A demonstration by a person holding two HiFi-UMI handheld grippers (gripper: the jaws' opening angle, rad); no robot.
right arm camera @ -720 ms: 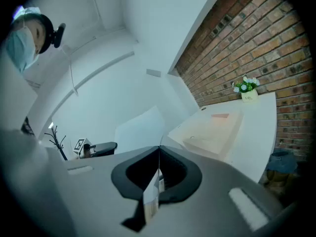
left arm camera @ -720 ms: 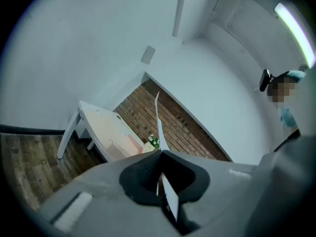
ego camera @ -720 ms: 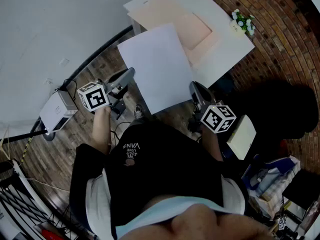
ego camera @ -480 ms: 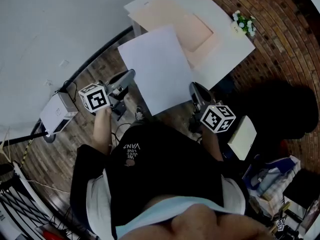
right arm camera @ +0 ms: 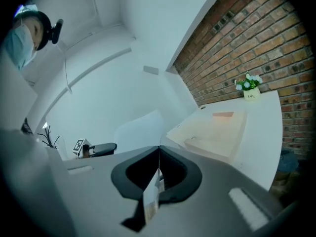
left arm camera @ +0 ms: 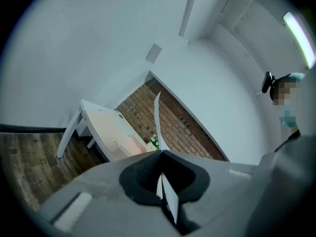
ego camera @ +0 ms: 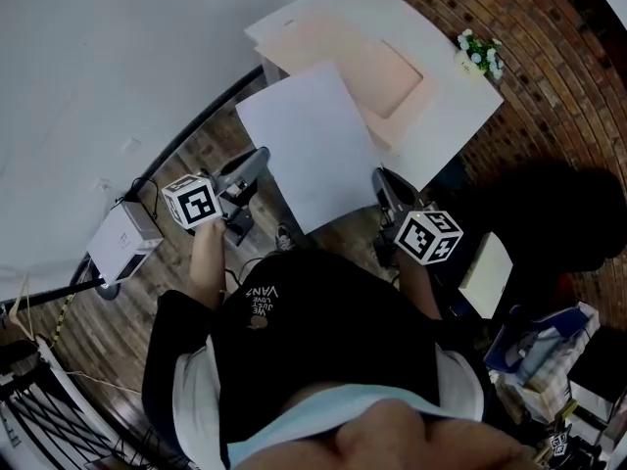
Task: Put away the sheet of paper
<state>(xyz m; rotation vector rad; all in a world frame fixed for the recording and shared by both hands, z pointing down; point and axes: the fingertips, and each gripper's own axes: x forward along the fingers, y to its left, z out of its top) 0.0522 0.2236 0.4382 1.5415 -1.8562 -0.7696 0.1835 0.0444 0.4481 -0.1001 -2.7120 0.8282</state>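
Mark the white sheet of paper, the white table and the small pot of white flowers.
white sheet of paper (ego camera: 309, 145), head view, middle of the sheet
white table (ego camera: 456, 103), head view, bare top near the flowers
small pot of white flowers (ego camera: 479, 45), head view, the blooms

In the head view the sheet of paper (ego camera: 313, 145) hangs mid-frame between the left gripper (ego camera: 261, 157) at its lower left edge and the right gripper (ego camera: 381, 177) at its lower right edge. Behind it, upper right, stands the tabletop (ego camera: 460, 106), with a shallow tray (ego camera: 358, 52) on it and a flowerpot (ego camera: 477, 49) at its right corner. A box (ego camera: 122, 238) lies on the floor (ego camera: 69, 311) at far left
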